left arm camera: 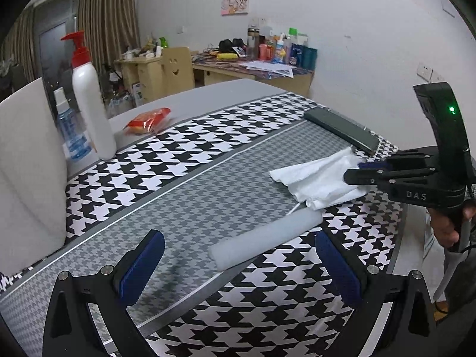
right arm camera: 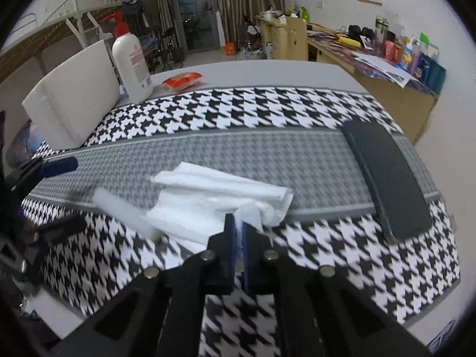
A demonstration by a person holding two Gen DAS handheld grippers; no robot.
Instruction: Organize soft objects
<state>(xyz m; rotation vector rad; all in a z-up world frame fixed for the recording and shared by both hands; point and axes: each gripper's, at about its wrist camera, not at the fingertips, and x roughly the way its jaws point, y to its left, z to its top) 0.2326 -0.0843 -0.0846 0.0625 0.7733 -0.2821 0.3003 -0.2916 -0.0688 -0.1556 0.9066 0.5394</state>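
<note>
Two grippers are in my view. My right gripper (right arm camera: 238,223) pinches the near edge of the crumpled white tissue (right arm camera: 220,205) lying on the houndstooth cloth (right arm camera: 267,104). My left gripper (left arm camera: 238,255) hangs spread wide above a pale foam roll (left arm camera: 264,238), just beside the tissue, touching neither.

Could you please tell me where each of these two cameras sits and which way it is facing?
Left wrist: on the open left gripper, angled down across the houndstooth cloth; the right gripper and the hand holding it show at right.
Right wrist: on the right gripper, angled down at the white cloth pinched in it; the left gripper's fingers show at left.
Shared: white cloth, grey roll, dark case, white bottle.
</note>
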